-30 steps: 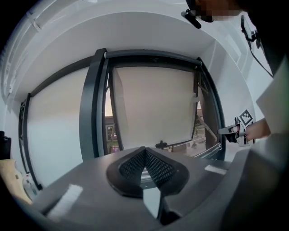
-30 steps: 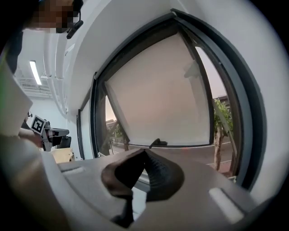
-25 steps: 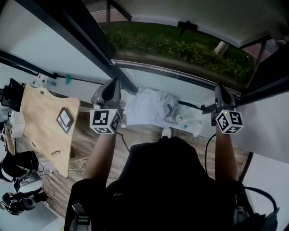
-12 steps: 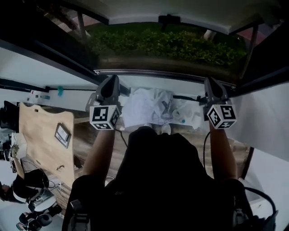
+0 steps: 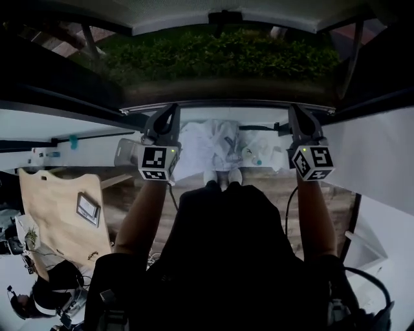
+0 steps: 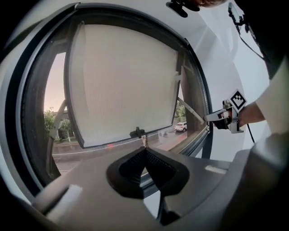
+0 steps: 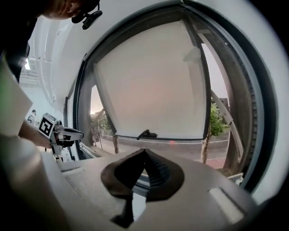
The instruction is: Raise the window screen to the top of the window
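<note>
The pale mesh window screen (image 6: 122,81) (image 7: 153,81) covers the upper part of the window. Its dark bottom bar carries a small black handle (image 6: 137,132) (image 7: 146,134) (image 5: 224,16) in the middle. Street shows below the bar. My left gripper (image 6: 144,149) (image 5: 164,119) is shut with nothing in it, level with the window's lower rail (image 5: 220,104) and left of the handle. My right gripper (image 7: 144,151) (image 5: 299,119) is also shut and empty, near the right end of that rail. Each gripper shows in the other's view: right (image 6: 212,117), left (image 7: 76,133).
Under the window lies a crumpled white sheet (image 5: 197,145) on the wooden floor, with the person's shoes (image 5: 220,176) beside it. A light wooden board (image 5: 58,207) leans at the left. A green hedge (image 5: 213,58) and a street with a white car (image 6: 181,127) lie outside.
The left gripper has come down and forward to the window's lower rail. The right gripper has sunk slightly toward the same rail. Both stay shut, and the head view has swung to face the window squarely.
</note>
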### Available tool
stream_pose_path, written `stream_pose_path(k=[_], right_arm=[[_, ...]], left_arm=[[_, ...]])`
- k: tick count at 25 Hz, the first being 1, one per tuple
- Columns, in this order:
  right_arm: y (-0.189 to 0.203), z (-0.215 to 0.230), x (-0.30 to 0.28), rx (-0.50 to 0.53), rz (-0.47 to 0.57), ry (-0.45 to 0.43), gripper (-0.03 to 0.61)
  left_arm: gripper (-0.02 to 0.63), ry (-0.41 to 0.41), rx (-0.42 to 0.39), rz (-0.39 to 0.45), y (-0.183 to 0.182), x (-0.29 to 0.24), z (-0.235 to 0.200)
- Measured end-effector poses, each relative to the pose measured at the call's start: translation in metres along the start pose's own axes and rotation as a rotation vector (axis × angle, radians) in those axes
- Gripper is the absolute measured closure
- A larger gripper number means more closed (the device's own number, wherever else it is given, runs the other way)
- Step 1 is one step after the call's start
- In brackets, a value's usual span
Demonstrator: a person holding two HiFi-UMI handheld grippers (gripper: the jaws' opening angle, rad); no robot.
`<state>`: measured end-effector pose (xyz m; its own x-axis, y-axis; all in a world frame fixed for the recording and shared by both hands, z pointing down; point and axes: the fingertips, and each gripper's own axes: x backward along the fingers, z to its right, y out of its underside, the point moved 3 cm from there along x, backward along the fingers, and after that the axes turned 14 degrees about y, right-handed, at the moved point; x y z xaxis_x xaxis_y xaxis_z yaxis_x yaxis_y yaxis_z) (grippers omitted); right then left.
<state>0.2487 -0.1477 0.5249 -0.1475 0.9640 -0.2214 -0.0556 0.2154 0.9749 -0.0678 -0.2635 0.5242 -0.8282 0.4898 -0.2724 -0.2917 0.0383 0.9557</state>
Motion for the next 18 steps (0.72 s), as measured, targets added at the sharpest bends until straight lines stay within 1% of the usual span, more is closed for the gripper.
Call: stream_pose_path(k=[3, 5, 8, 12, 16, 18], right_arm=[[0.019, -0.008, -0.007, -0.001, -0.054, 0.002, 0.580], [0.030, -0.012, -0.010, 0.033, -0.087, 0.014, 0.580], [0.041, -0.015, -0.013, 0.104, -0.118, 0.038, 0.580], [0.057, -0.020, -0.019, 0.167, -0.138, 0.028, 0.580], [0.067, -0.025, -0.028, 0.170, -0.145, 0.011, 0.580], [0.067, -0.027, -0.032, 0.181, -0.142, 0.011, 0.580]], left_arm=[[0.607, 0.028, -0.017, -0.032, 0.014, -0.004, -0.005], [0.607, 0.052, -0.024, -0.055, 0.026, -0.007, -0.004], [0.607, 0.092, -0.010, -0.059, 0.041, -0.011, -0.002], [0.607, 0.126, -0.017, -0.063, 0.059, -0.017, 0.000], [0.607, 0.128, -0.023, -0.054, 0.068, -0.024, -0.008], [0.607, 0.132, -0.041, -0.059, 0.071, -0.029, -0.010]])
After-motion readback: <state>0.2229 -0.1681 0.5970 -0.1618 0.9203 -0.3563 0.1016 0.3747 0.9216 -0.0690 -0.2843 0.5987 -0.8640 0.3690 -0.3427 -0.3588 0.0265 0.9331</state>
